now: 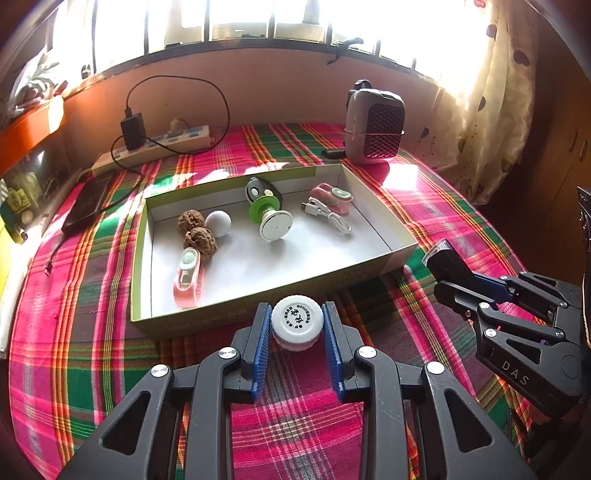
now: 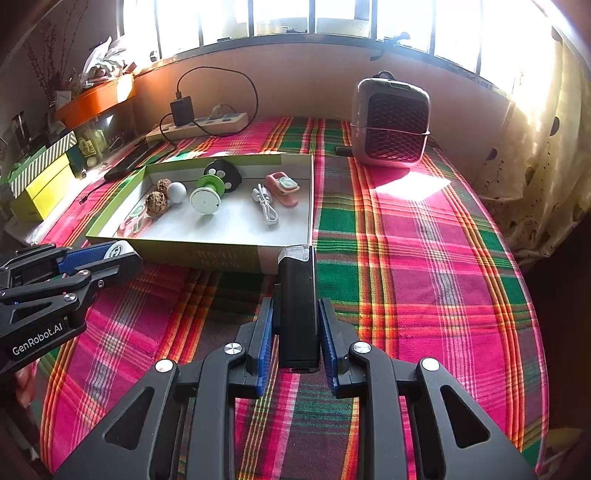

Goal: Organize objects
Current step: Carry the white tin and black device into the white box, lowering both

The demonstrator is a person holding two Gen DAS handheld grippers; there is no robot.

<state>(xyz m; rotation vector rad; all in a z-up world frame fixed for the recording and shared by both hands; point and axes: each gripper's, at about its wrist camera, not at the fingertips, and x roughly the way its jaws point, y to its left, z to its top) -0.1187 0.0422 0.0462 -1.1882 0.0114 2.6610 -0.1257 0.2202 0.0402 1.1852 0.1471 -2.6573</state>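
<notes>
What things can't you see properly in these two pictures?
- White jar: in the left wrist view the left tool covers its sides; the lid print is too small to read.
- Black device: in the right wrist view the right tool hides its lower sides.
- Pink clip: in the right wrist view the box wall cuts it off.
- Window: glare hides outside.

A power strip (image 1: 155, 146) and small heater (image 1: 375, 127) sit on the plaid cloth (image 1: 424, 206).

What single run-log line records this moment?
left gripper: shut on white jar | right gripper: shut on black device | both outside cardboard box
</notes>
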